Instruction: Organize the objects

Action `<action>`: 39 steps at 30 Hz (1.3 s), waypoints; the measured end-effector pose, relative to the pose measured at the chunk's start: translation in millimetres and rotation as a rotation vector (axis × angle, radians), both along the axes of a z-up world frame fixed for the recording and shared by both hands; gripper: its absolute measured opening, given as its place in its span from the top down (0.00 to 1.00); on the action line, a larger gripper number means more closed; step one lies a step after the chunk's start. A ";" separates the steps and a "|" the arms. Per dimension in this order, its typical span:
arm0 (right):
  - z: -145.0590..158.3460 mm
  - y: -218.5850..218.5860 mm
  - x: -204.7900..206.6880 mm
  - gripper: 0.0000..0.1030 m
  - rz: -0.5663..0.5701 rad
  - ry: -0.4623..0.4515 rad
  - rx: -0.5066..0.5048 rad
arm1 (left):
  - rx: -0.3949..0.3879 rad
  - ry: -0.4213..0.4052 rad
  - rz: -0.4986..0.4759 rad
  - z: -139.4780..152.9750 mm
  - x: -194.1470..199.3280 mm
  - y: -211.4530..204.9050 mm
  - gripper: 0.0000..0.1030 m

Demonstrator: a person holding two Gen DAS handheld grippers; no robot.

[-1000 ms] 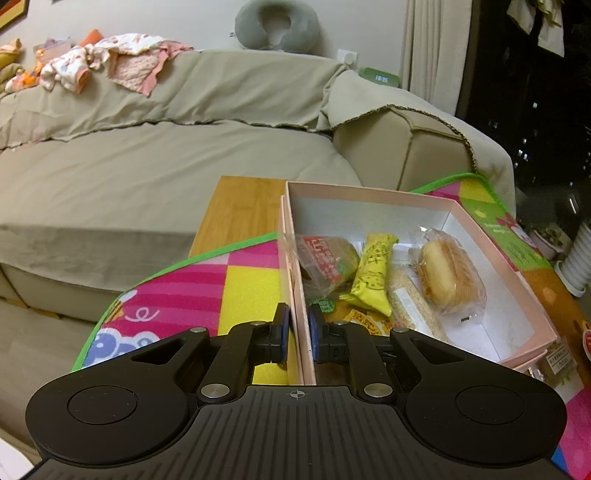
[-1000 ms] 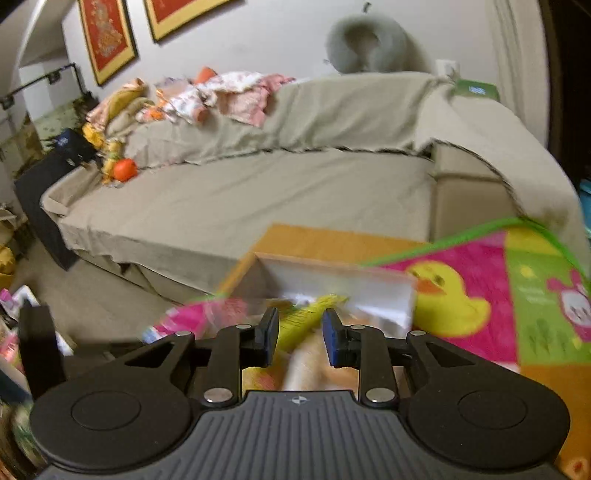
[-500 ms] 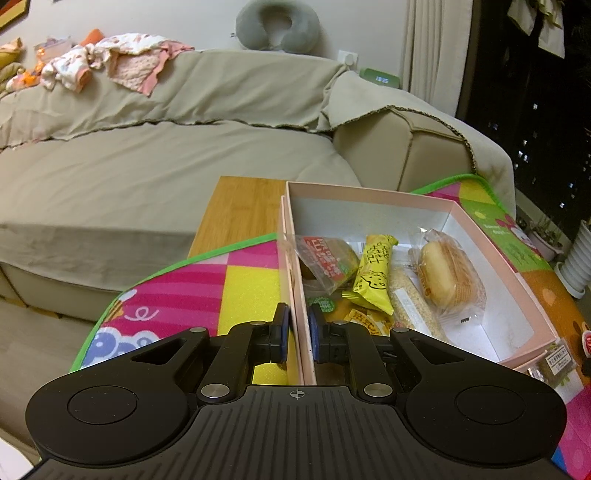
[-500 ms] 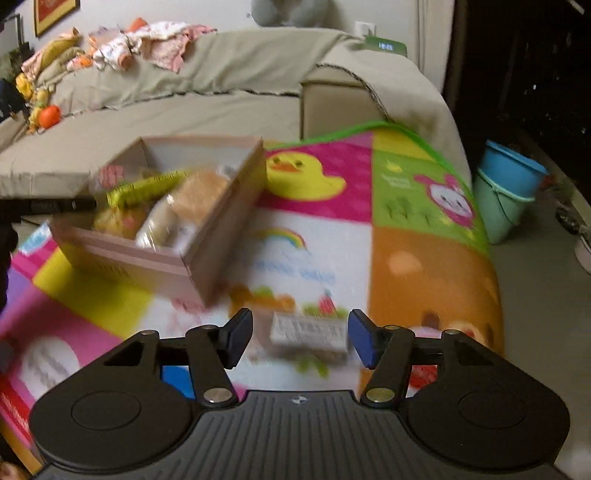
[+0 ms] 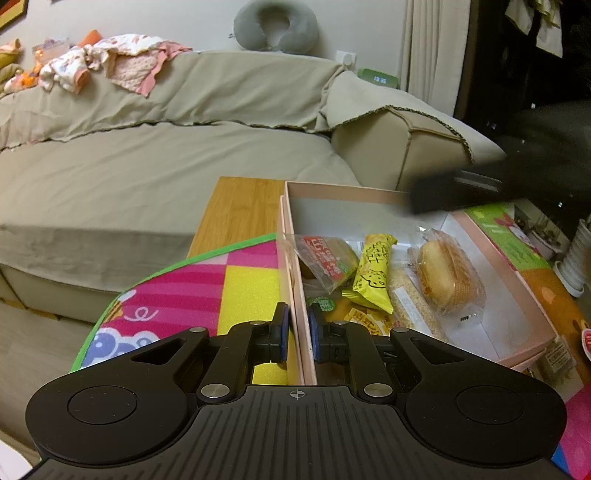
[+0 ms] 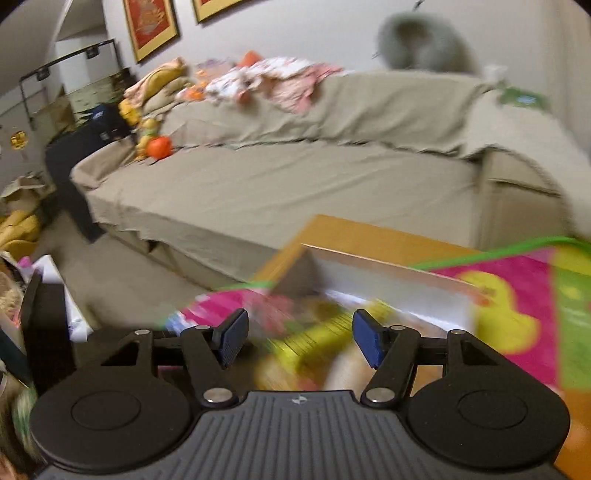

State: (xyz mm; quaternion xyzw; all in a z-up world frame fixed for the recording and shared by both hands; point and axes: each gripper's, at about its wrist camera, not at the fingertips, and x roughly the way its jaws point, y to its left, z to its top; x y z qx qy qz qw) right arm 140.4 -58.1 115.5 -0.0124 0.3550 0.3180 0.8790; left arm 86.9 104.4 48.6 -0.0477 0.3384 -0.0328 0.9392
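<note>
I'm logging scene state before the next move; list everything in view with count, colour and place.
box: 1, pink, on the mat, near wall pinched
yellow snack pack: 1, yellow, inside box, centre
red-label packet: 1, clear and red, inside box, left
wrapped bun: 1, golden, inside box, right
mat: 1, pink, yellow, green edge, over table
table: 1, wooden, beside sofa
sofa: 1, beige, behind table
neck pillow: 1, grey, atop sofa back
left tongs: shut on box wall
right tongs: open, above box, view blurred

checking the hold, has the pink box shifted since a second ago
No. In the left wrist view the pink box sits at the same spot against the sofa armrest.
</note>
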 end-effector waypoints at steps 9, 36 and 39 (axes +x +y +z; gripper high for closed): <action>-38.5 64.5 45.1 0.44 0.036 0.097 -0.101 | -0.008 -0.004 -0.004 0.1 1.0 1.0 0.86; -4.8 -157.3 -72.4 0.42 -0.320 -0.058 -0.124 | 0.012 0.002 0.001 -0.7 5.1 -4.5 0.87; -13.6 -194.2 -84.7 0.41 -0.430 -0.032 -0.150 | 0.014 0.002 0.003 -0.6 2.7 -5.5 0.87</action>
